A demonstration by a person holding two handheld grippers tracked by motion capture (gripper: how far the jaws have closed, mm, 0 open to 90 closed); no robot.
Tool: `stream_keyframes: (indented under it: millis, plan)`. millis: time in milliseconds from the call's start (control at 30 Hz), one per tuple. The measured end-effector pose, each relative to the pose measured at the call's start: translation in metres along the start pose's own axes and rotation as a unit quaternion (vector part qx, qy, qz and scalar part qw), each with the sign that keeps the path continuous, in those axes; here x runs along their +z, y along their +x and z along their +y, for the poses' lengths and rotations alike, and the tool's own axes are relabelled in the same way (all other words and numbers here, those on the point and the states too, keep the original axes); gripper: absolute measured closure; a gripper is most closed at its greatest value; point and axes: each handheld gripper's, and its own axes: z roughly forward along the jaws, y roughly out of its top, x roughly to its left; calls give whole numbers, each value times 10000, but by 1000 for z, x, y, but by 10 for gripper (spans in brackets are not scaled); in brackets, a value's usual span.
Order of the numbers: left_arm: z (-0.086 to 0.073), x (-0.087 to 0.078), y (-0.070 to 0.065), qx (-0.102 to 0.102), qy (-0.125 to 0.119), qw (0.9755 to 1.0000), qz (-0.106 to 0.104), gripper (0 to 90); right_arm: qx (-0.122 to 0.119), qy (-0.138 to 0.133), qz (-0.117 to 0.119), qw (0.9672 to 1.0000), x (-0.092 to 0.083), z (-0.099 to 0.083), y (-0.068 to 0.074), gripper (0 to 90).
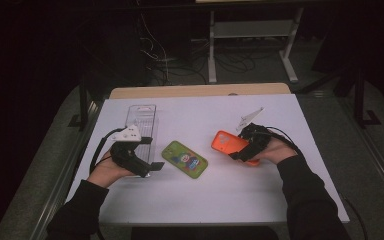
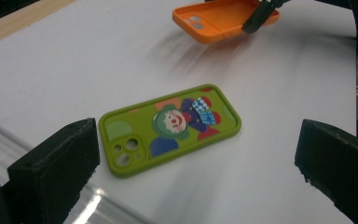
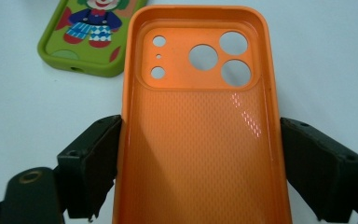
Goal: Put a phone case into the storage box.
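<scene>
Spreading white beneath everything, the surface [image 1: 190,195] is seen whole from the high view, whereas the orange case [image 3: 200,135] clamped by its long edges in the right hand-held gripper [image 3: 200,172] and the clown-printed green case [image 2: 168,128] lying flat ahead of the wide-open, empty left hand-held gripper [image 2: 196,163] are detailed by the gripper views.

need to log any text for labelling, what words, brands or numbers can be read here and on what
No readable text in any view.
green phone case: a clown picture, no words or numbers.
orange phone case, held between the jaws of the right tool: plain inside, no brand mark shows.
clear plastic box: no label to make out.
white plate on the left tool: small dark marks, too small to read.
</scene>
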Motion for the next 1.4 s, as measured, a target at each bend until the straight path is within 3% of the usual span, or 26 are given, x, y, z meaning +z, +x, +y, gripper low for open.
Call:
stream_keyframes:
  millis: [133,367,700,933,1233,1400]
  plan:
    - [9,8,-1,80,-36,9999,-92,0,-155,-26,81,9998,0,2,3,153]
    - [22,22,-3,233,-74,9993,-288,0,-225,-43,168,9996,-4,6,8,153]
    - [42,44,-8,454,116,9970,-619,0,-485,-118,326,9982,-7,13,13,153]
    - [48,55,-16,713,146,9938,-845,0,-659,-145,513,9964,-5,17,21,153]
    - [49,64,-22,892,285,9902,-1038,0,-1045,-141,752,9916,-3,26,38,153]
    - [50,68,-27,1047,382,9868,-1175,0,-1274,-124,867,9880,-4,34,48,153]
